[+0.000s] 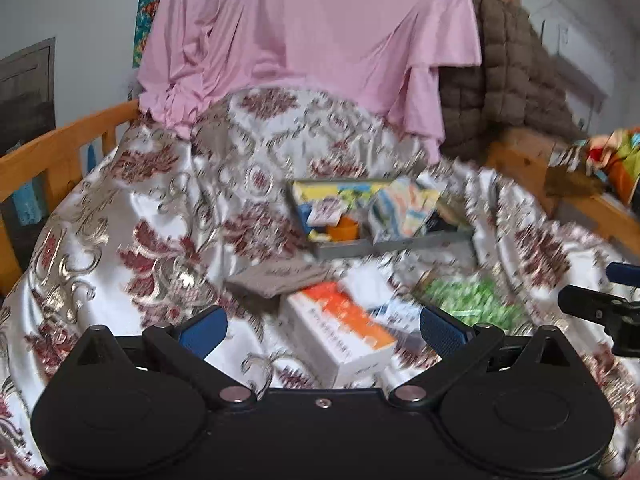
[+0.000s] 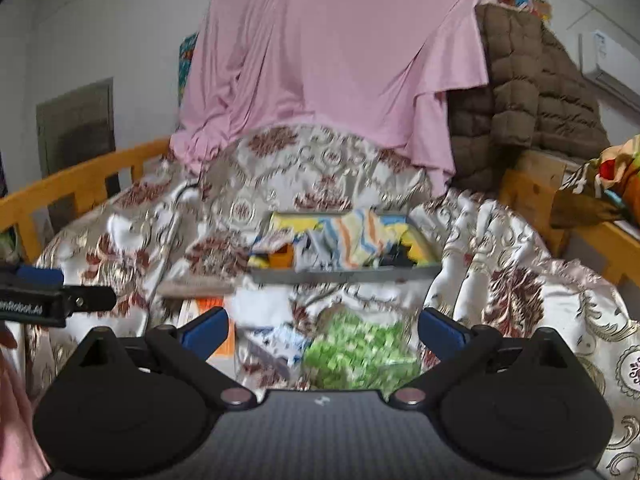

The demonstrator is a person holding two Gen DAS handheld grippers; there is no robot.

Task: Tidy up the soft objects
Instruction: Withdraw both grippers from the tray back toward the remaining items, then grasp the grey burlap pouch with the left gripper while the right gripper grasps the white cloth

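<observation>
Nearest the cameras, both tools hang over the bed with nothing between their fingers: the left gripper (image 1: 320,330) stands with its blue pads wide apart above the orange-and-white box (image 1: 340,330), and the right gripper (image 2: 322,330) is equally spread above the green packet (image 2: 356,350), with a small blue-and-white packet (image 2: 280,344) just to its left. These loose items lie close together on the glossy patterned bedspread (image 1: 120,240), and that is where trouble seems likeliest: a closing pad could pinch a fold of the slippery cover along with a packet and drag its neighbours, or the soft green packet could sag and slide out of a light grip. The two tools also sit just beside each other, so a sideways reach risks a knock. Both pictures are blurred, which makes exact edges hard to judge. A little farther, the left view alone shows a flat grey folded cloth (image 1: 276,278) clearly; the right view gives only a thin sliver there. Farther still sits the grey tray (image 2: 348,274), already holding a striped cloth (image 2: 348,244) and an orange cup (image 1: 344,228); the cup shows better from the left. Beyond hang a pink sheet (image 2: 332,60) and a brown quilted cover (image 2: 520,92).
</observation>
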